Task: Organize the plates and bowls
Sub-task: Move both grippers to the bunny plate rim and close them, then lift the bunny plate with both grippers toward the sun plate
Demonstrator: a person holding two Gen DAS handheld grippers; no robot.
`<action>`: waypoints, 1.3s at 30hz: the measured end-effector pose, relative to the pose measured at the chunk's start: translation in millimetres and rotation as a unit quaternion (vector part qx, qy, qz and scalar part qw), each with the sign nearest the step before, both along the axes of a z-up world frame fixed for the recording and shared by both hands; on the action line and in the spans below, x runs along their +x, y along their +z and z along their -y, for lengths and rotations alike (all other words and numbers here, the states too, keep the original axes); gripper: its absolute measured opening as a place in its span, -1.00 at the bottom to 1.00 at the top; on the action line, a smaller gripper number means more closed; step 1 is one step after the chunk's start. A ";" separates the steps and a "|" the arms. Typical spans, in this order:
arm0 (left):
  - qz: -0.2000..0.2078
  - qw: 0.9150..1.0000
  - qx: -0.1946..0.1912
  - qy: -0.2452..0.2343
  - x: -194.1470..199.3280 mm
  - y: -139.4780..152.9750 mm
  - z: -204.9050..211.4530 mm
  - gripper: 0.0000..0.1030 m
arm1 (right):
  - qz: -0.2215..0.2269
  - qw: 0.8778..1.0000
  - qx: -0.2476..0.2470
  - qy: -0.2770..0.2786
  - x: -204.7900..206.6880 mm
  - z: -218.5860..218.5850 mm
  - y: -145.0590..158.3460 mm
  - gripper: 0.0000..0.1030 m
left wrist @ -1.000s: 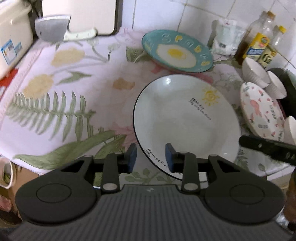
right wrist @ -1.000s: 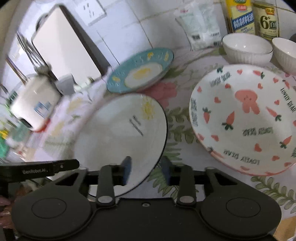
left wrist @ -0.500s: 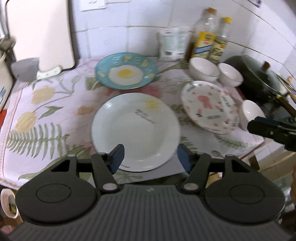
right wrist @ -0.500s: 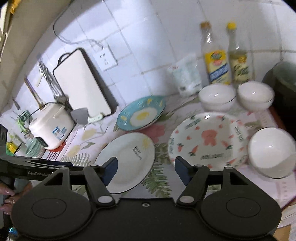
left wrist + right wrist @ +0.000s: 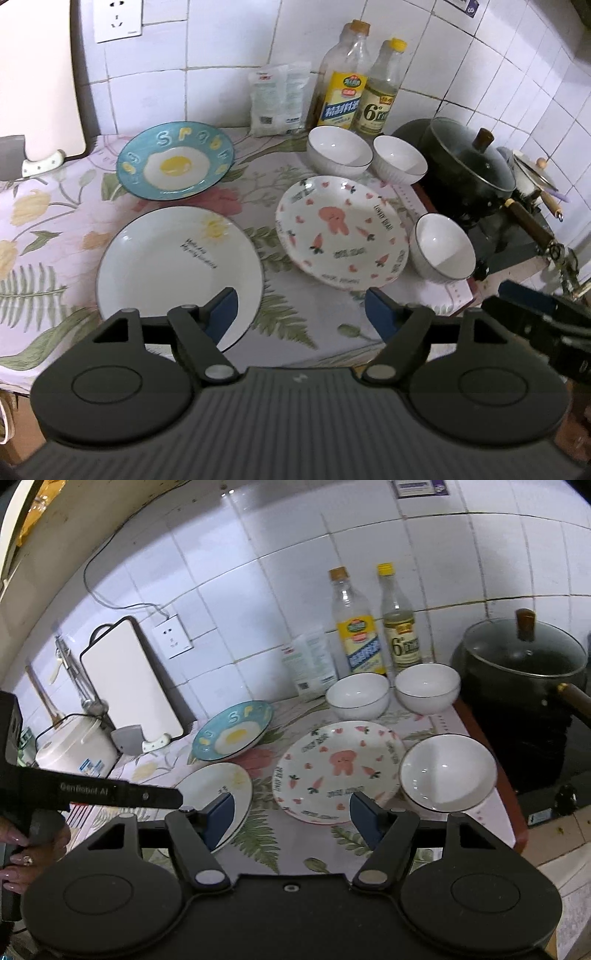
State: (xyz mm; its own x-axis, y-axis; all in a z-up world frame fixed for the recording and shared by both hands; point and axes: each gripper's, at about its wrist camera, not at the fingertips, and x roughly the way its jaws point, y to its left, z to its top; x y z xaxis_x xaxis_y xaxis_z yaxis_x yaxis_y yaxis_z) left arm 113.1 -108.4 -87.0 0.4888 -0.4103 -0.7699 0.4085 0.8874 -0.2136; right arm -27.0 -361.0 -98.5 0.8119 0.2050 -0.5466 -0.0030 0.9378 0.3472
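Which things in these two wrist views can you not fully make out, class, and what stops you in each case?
- White sun plate: in the right wrist view, its near edge is hidden behind the right gripper finger.
- Cleaver: left wrist view, cut off by the left picture edge.
- Bottle labels: right wrist view, print too small to read.
- Pot contents: left wrist view, dark lid hides them.
- Rice cooker: right wrist view, partly behind the left gripper's body.
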 end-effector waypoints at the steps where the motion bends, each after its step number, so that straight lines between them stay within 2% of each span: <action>1: 0.000 1.000 0.000 0.000 0.6 -0.8 4.5 0.47 | 0.001 1.000 0.000 -0.003 -0.8 1.7 -1.5 0.44; 8: 0.010 1.000 0.000 0.007 7.8 -14.5 34.7 0.57 | 0.015 0.999 0.026 -0.023 1.4 16.2 -25.8 0.44; 17: 0.044 0.996 -0.006 0.079 21.1 -53.3 59.7 0.65 | 0.011 0.992 0.104 -0.075 23.5 27.9 -88.0 0.44; 20: 0.039 0.995 -0.006 0.087 25.1 -67.6 66.3 0.65 | -0.001 0.985 0.141 -0.096 35.9 35.6 -114.1 0.44; 23: 0.028 0.997 0.003 0.077 28.0 -78.6 74.4 0.60 | -0.010 0.984 0.149 -0.100 47.5 37.3 -128.3 0.44; 26: 0.011 0.998 0.009 0.066 33.1 -87.7 81.5 0.45 | -0.007 0.983 0.138 -0.117 55.3 38.5 -135.9 0.44; 28: -0.001 0.998 0.014 0.067 37.5 -94.6 85.1 0.22 | -0.007 0.984 0.121 -0.128 59.0 37.7 -141.3 0.41; 33: -0.048 0.995 0.018 0.080 51.4 -113.7 91.7 0.00 | -0.003 0.979 0.144 -0.143 65.3 40.3 -152.9 0.27; 36: -0.068 0.994 0.020 0.088 54.5 -121.8 93.2 -0.15 | 0.002 0.978 0.144 -0.151 70.0 40.0 -155.5 0.10; 38: -0.075 0.993 0.014 0.092 55.4 -121.9 93.3 -0.24 | 0.002 0.977 0.146 -0.153 72.8 39.6 -156.6 -0.16; 39: -0.079 0.992 0.012 0.093 56.6 -122.0 94.0 -0.32 | 0.001 0.977 0.146 -0.156 73.5 39.3 -157.2 -0.22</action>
